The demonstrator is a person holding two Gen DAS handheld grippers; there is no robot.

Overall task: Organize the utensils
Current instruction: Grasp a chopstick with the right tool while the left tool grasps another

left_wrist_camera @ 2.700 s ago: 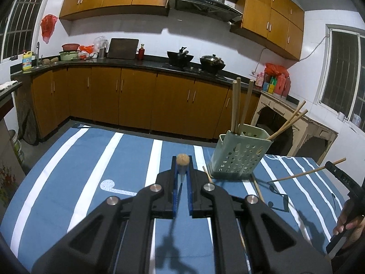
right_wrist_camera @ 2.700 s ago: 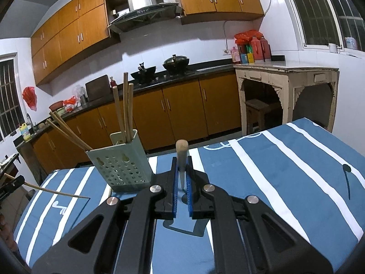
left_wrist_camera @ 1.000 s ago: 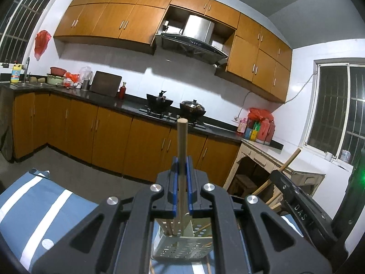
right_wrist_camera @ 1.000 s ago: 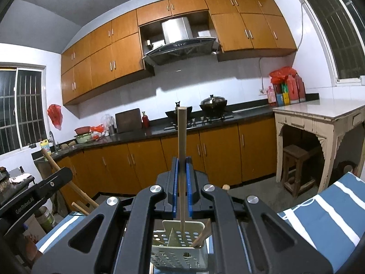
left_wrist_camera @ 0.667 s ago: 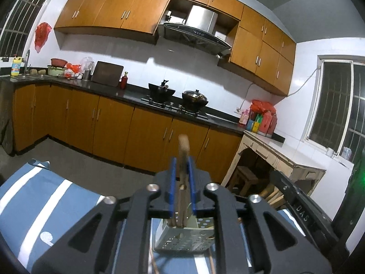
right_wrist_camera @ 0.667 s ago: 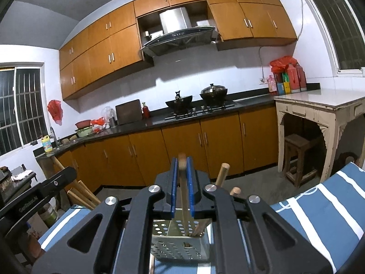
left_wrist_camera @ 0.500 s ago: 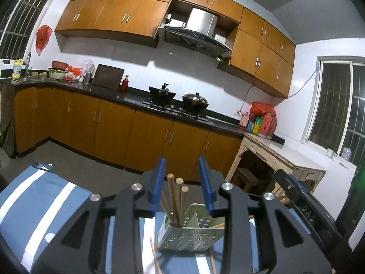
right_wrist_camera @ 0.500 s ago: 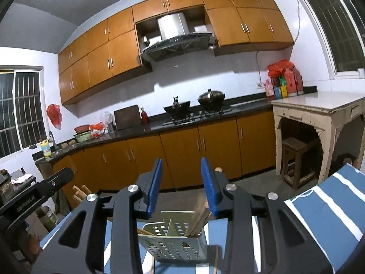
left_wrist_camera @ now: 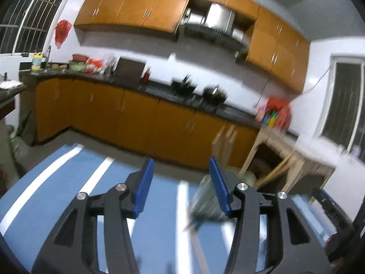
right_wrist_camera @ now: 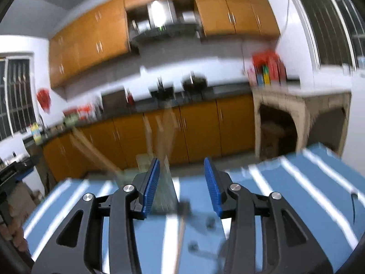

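Left wrist view: left gripper (left_wrist_camera: 180, 187) spread wide, empty, above the striped desk (left_wrist_camera: 68, 182).
Right gripper (right_wrist_camera: 181, 185): likewise spread, empty.
Utensil holder (left_wrist_camera: 206, 202): blurred, far right on the desk, chopsticks standing inside.
Loose chopstick (right_wrist_camera: 179, 235): lying near the holder.
Risk: a fast swing could clip the holder and tip it.
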